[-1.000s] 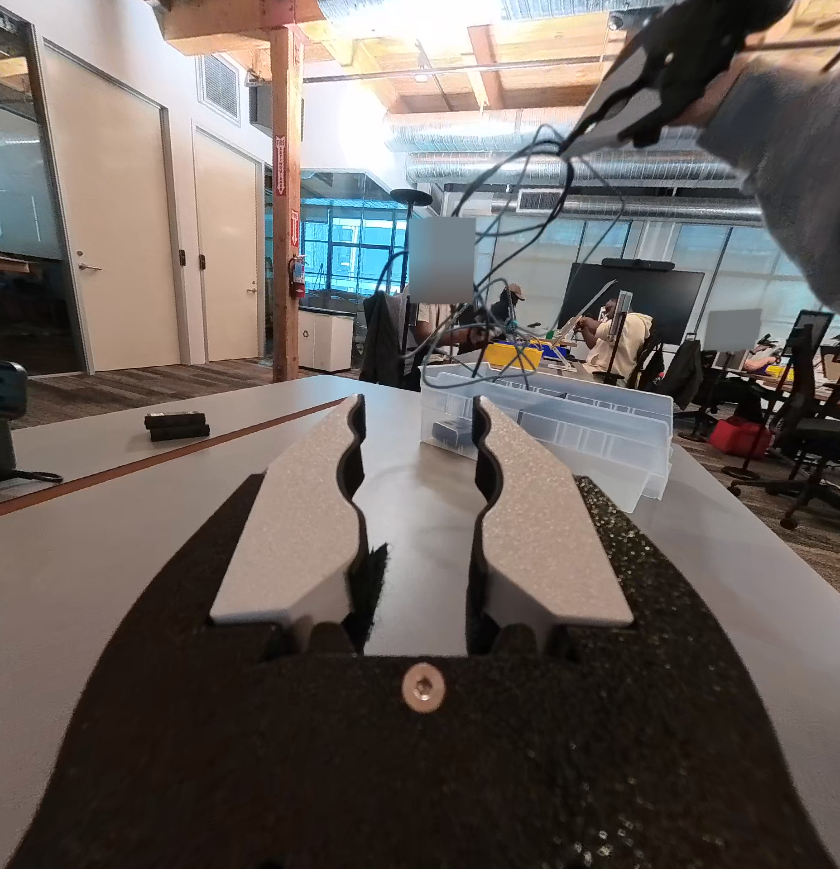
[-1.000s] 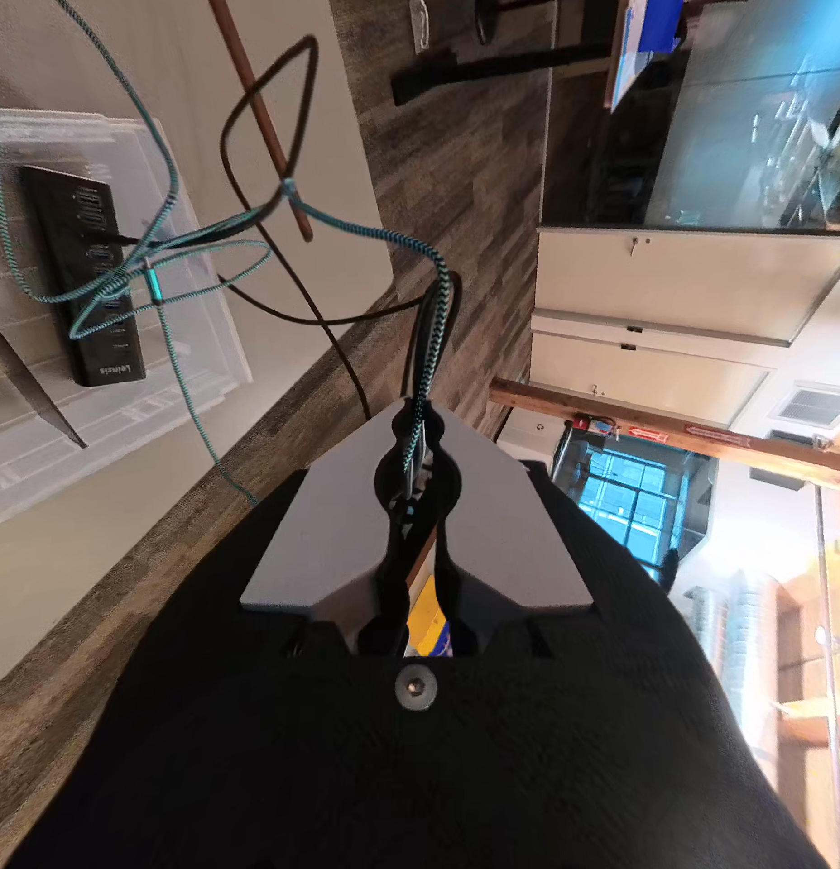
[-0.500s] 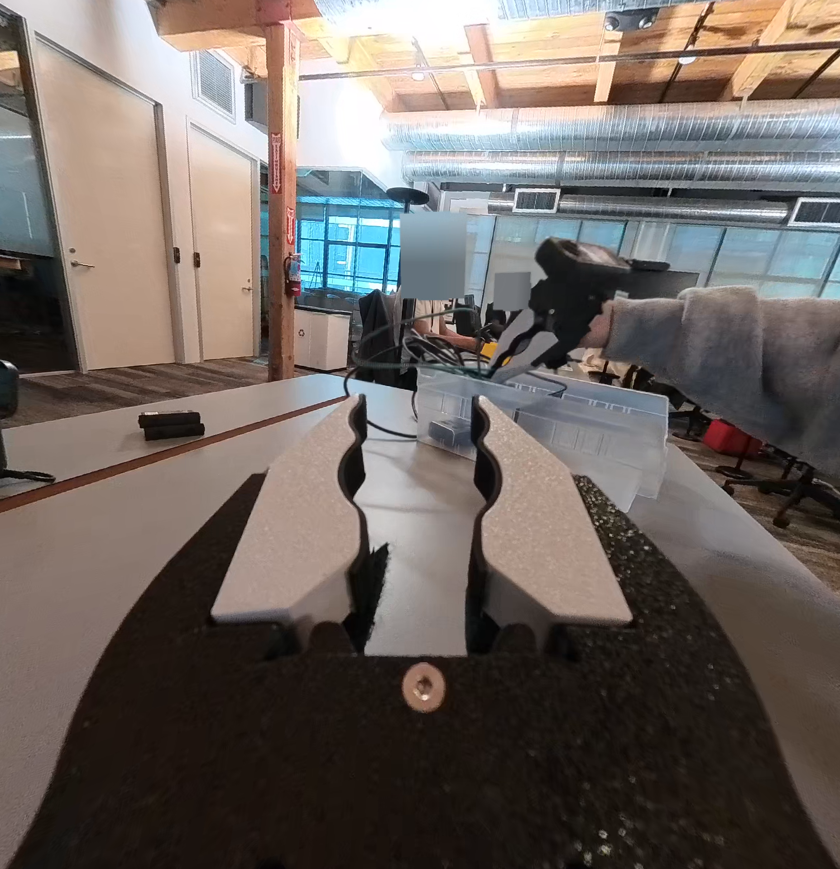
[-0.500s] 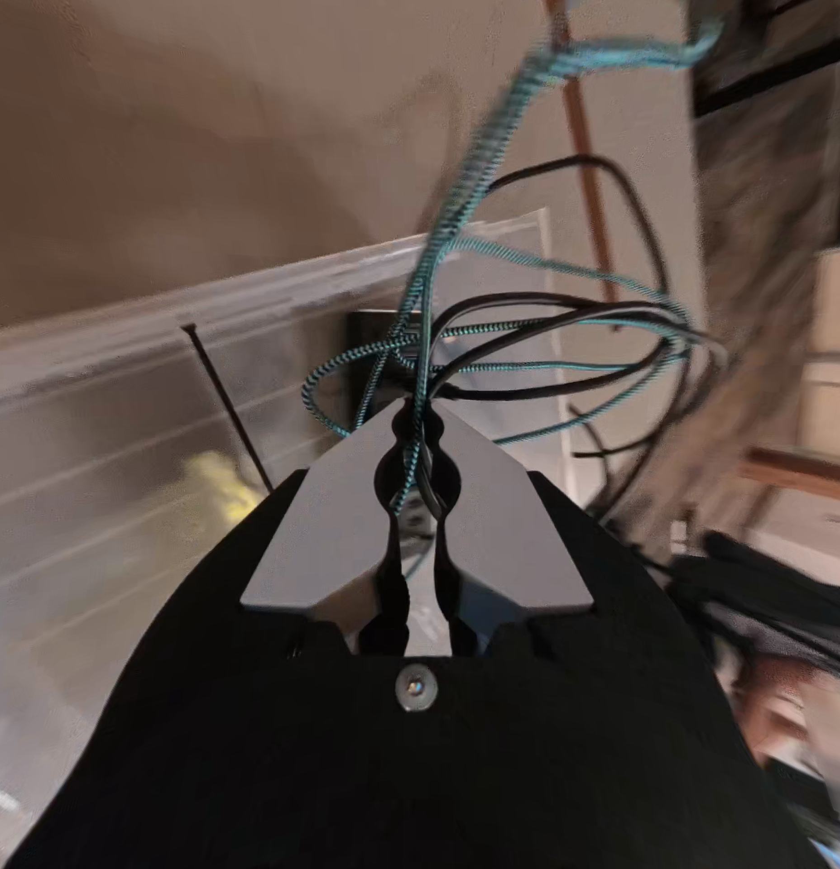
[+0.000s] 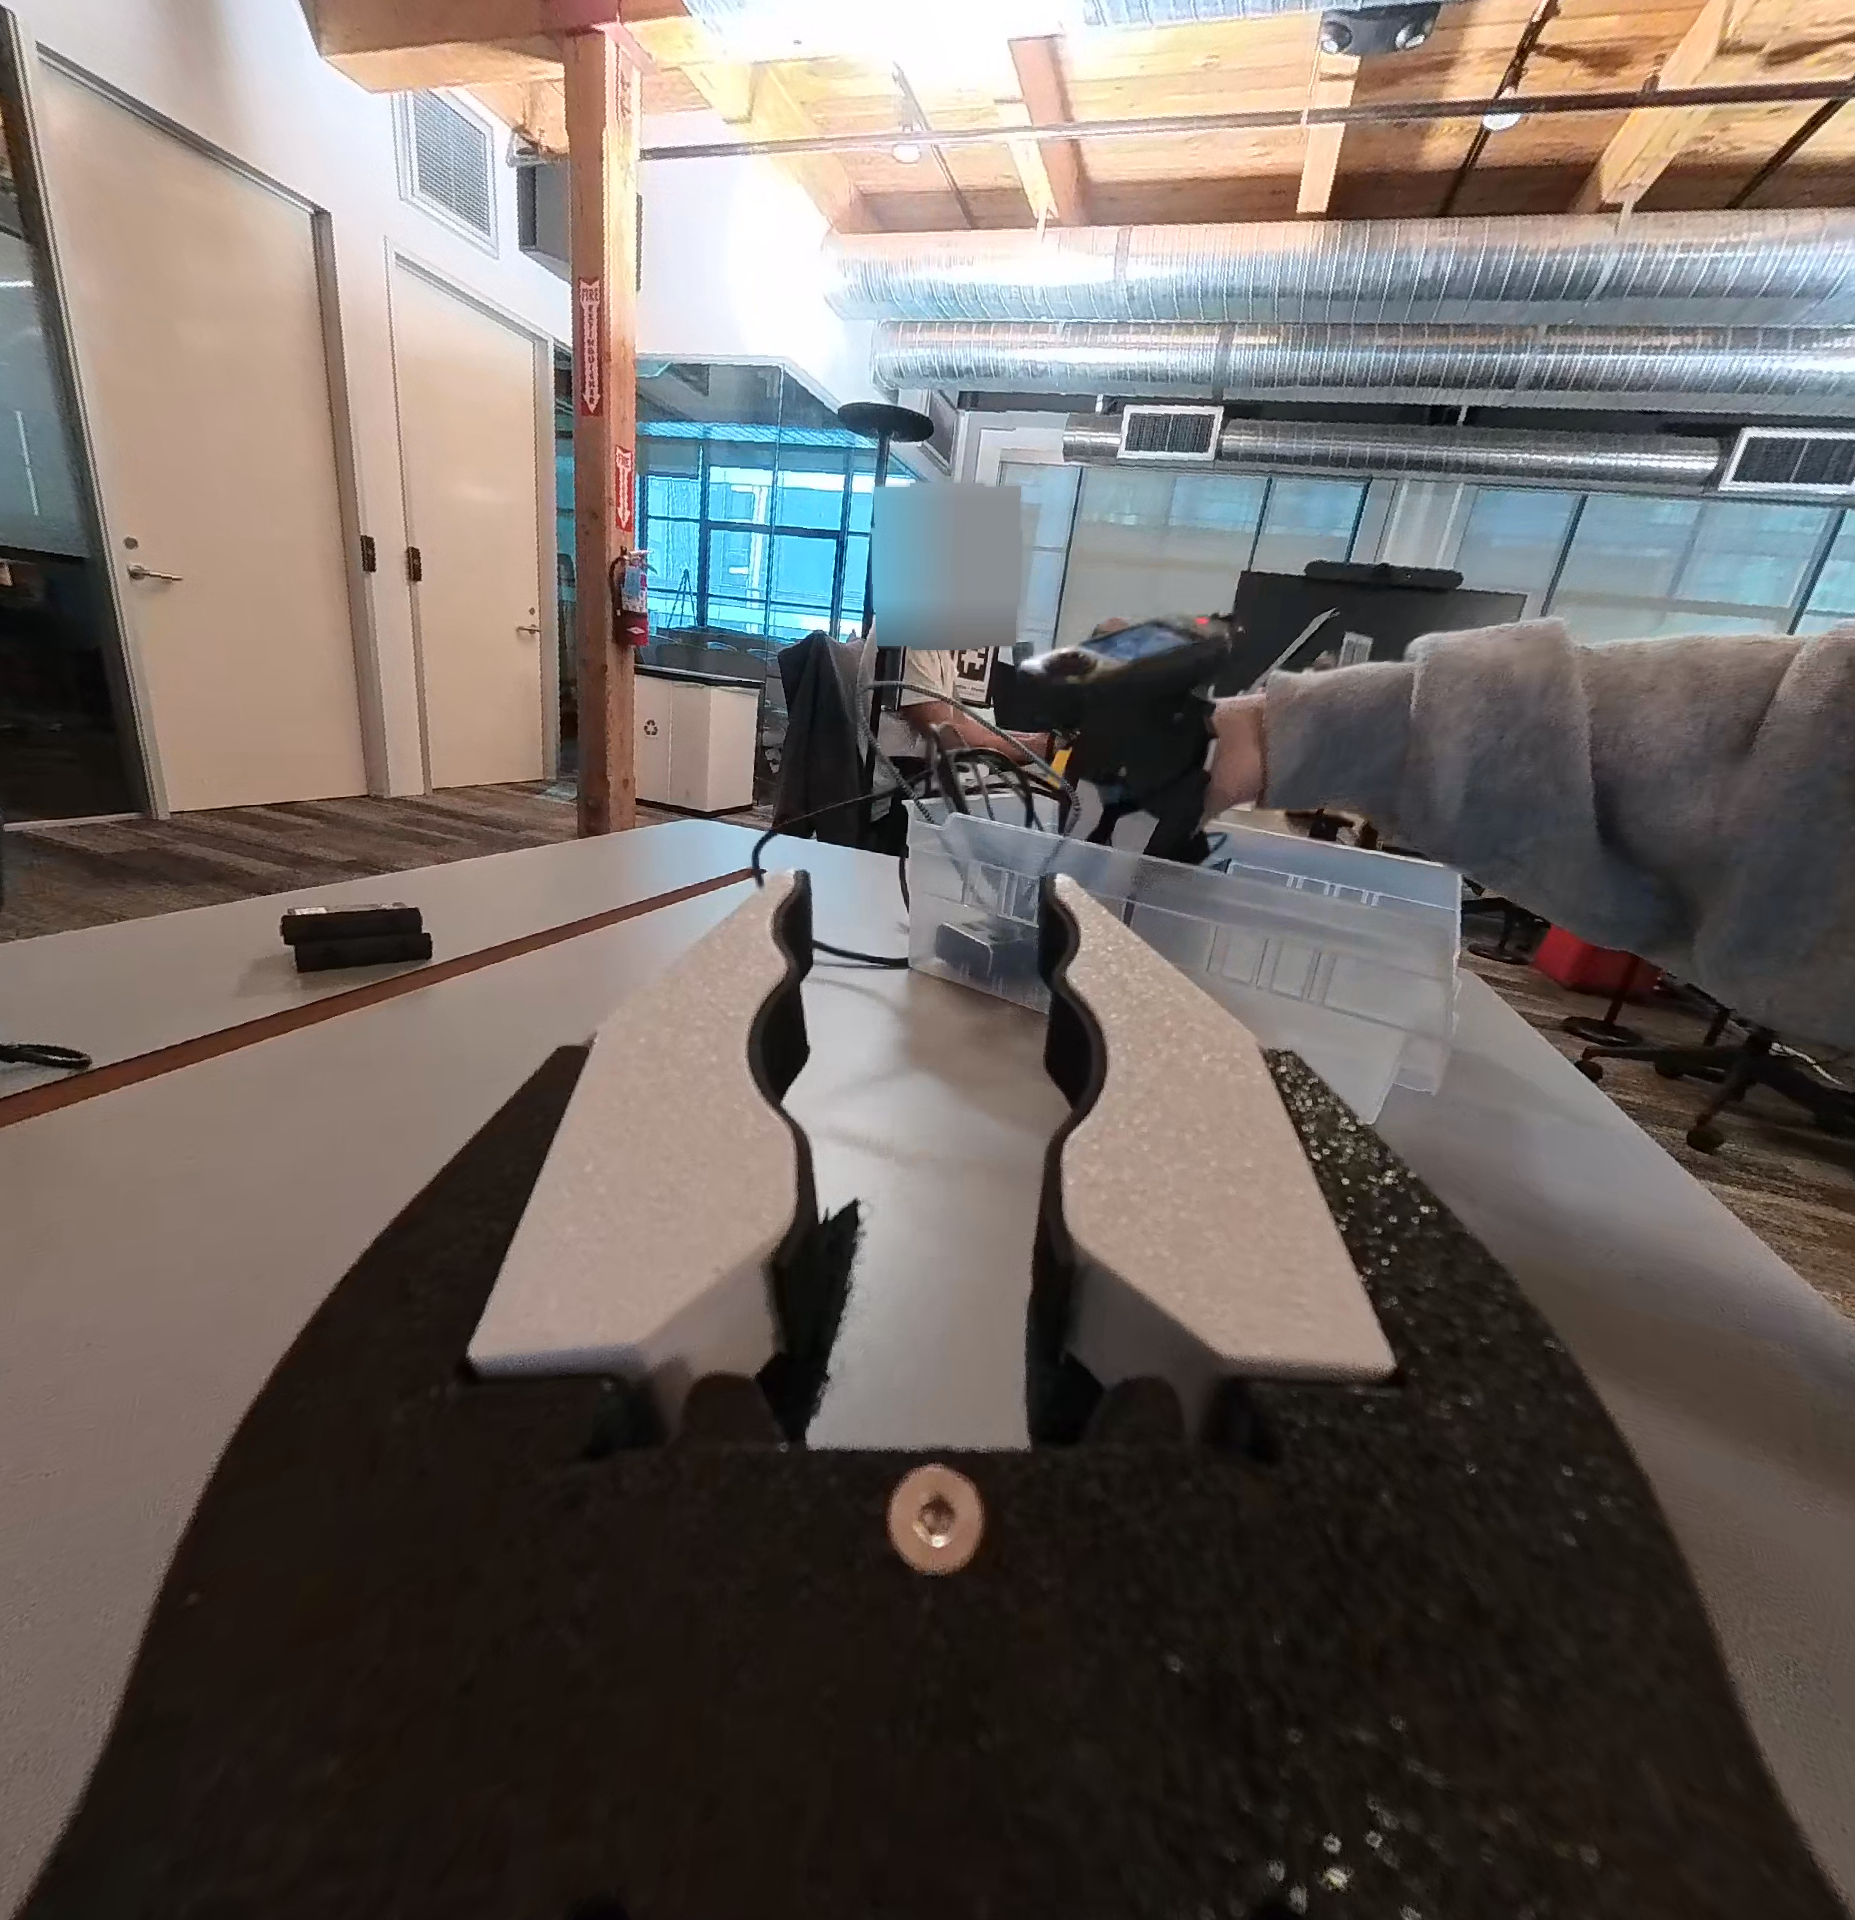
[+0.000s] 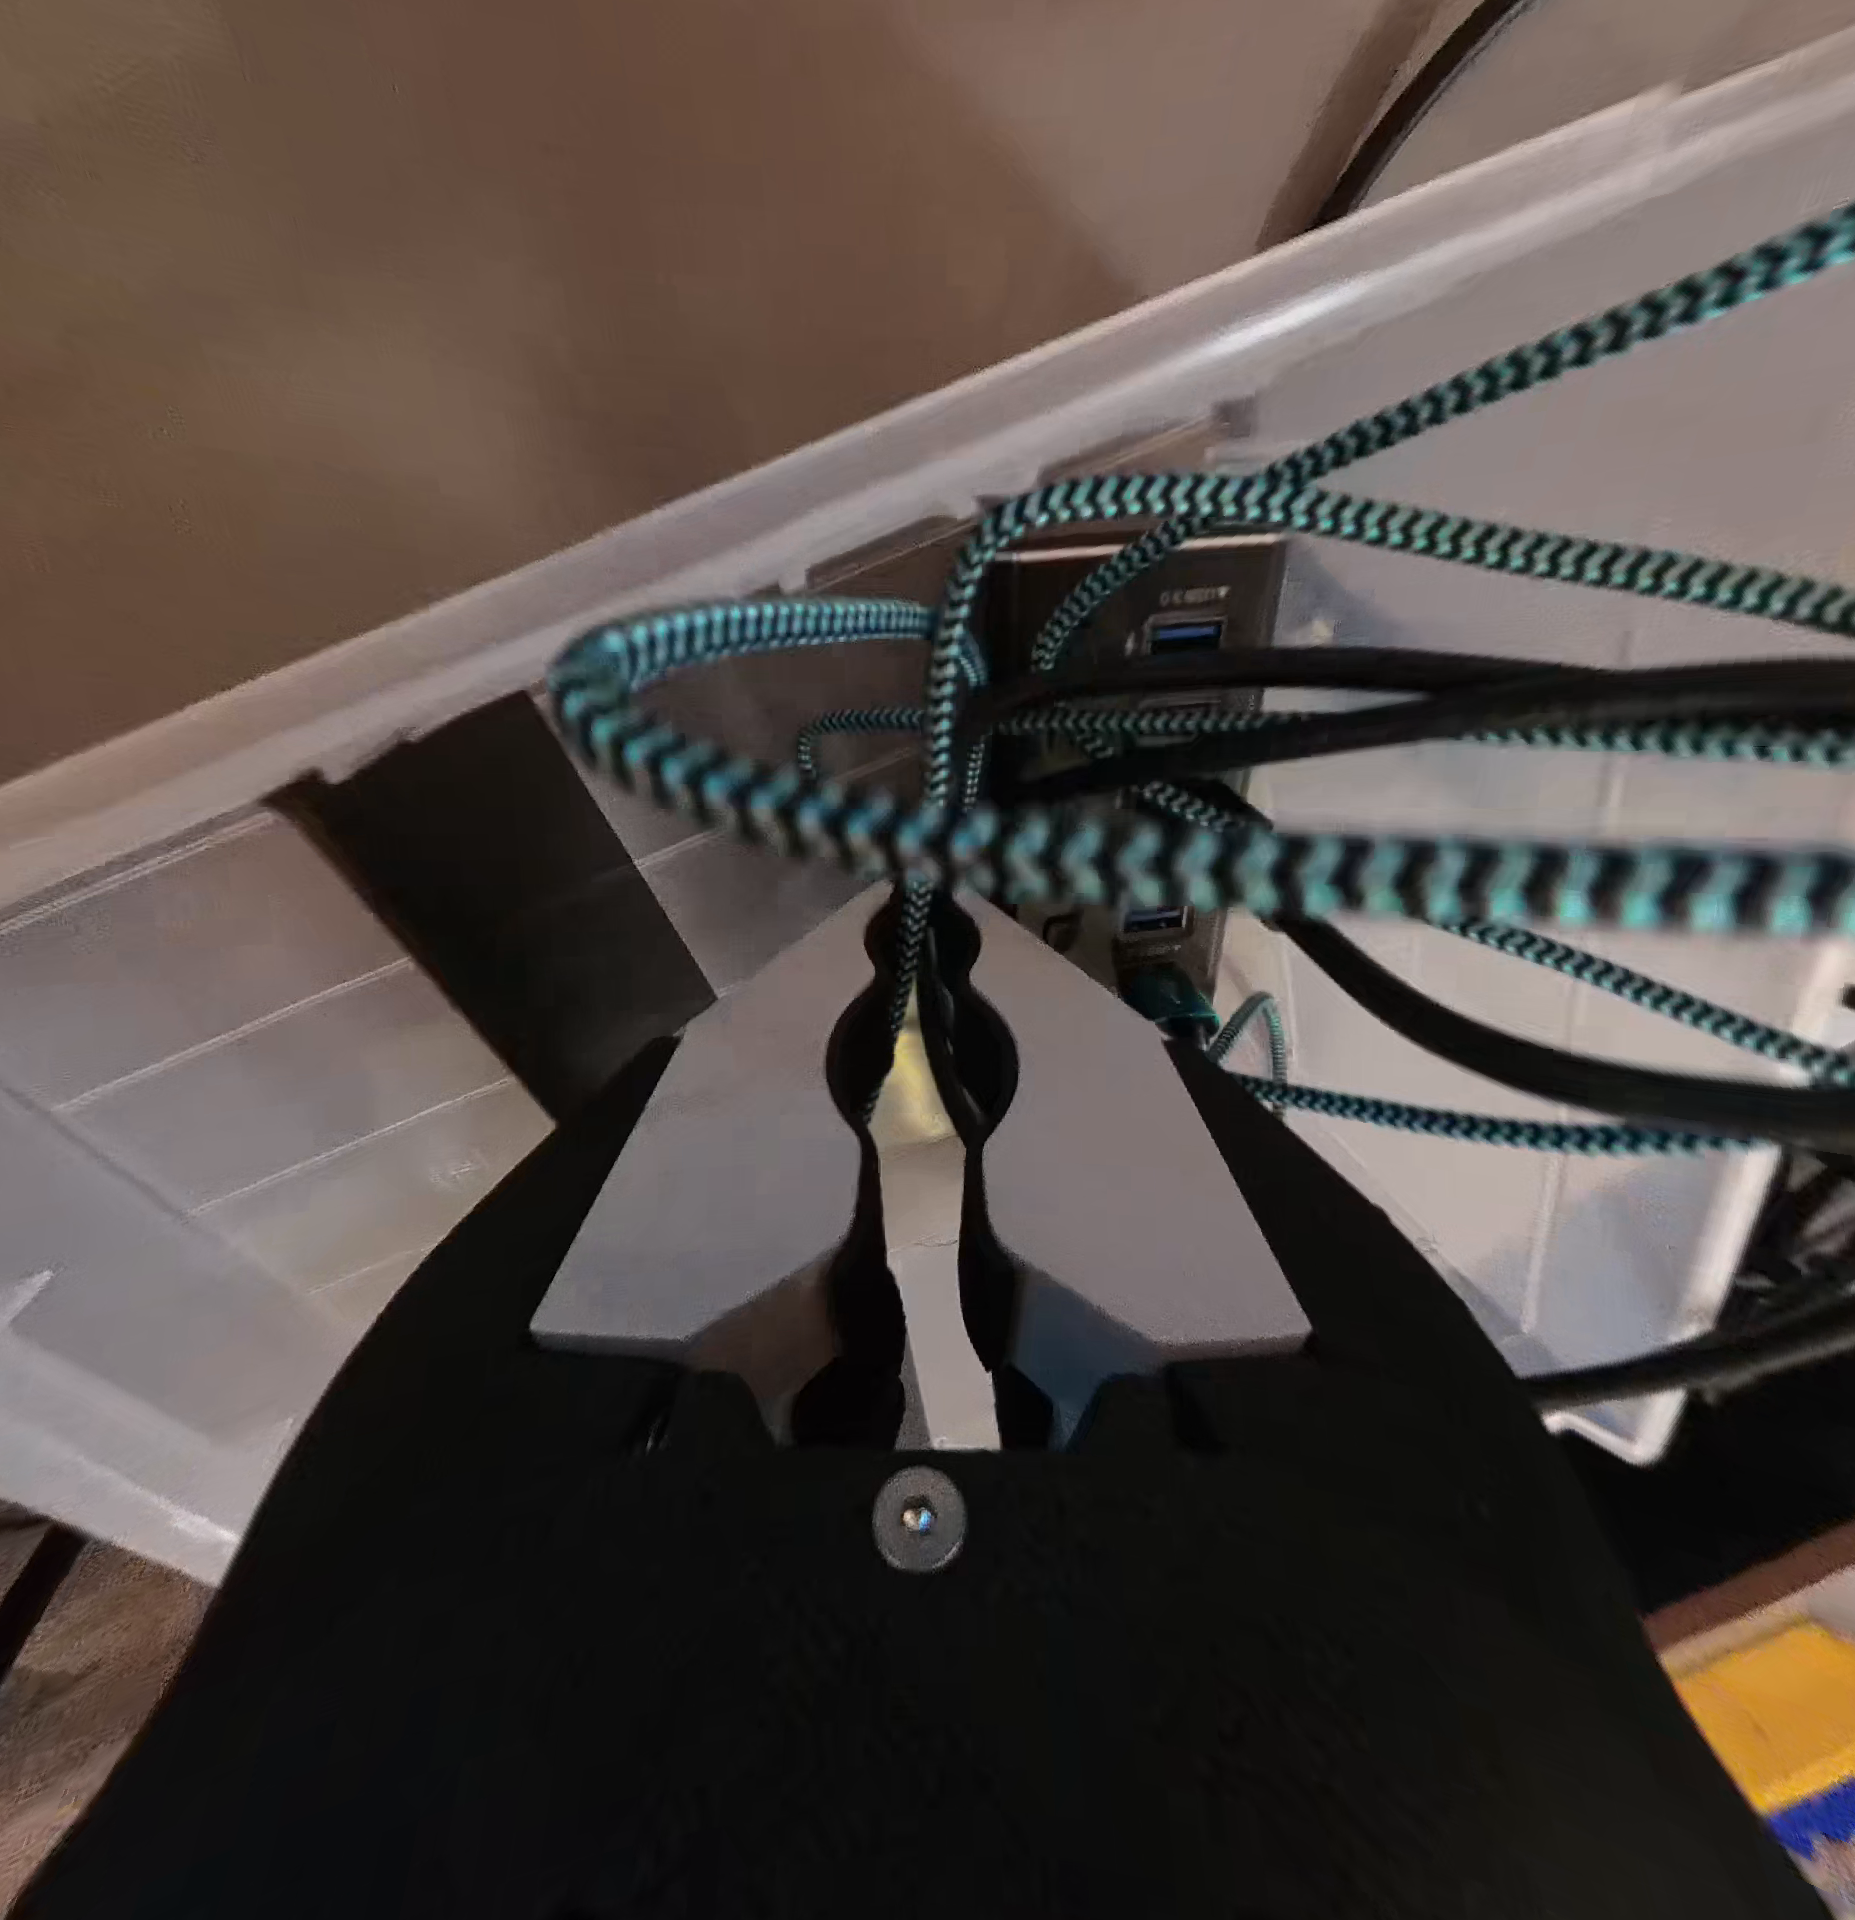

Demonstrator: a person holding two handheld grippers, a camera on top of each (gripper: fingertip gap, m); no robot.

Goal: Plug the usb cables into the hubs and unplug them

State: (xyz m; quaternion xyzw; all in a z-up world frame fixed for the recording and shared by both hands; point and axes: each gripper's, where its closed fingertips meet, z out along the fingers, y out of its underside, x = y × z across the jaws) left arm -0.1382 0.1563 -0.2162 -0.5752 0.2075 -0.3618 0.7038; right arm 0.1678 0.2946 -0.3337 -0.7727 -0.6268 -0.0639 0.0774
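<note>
My left gripper (image 5: pixel 923 935) sat wide open with nothing in it, low over the grey table (image 5: pixel 175 1195). My right gripper (image 6: pixel 923 925) was pinched on two cables (image 6: pixel 918 971), one teal braided and one black, inside the clear bin (image 5: pixel 1266 935) just above the one black hub (image 6: pixel 1172 644). Farther left lay two black bars (image 5: pixel 357 935).

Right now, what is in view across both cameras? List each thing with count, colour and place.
table: one, grey, under everything.
bin: one, clear plastic, far end of the table.
hub: one, black, inside the bin.
cables: several, teal braided and black, tangled over the hub.
black blocks: two, stacked, table's left side.
sleeve: one, grey, reaching over the bin.
left gripper: open, empty, low over the table.
right gripper: shut on cables, over the bin.
</note>
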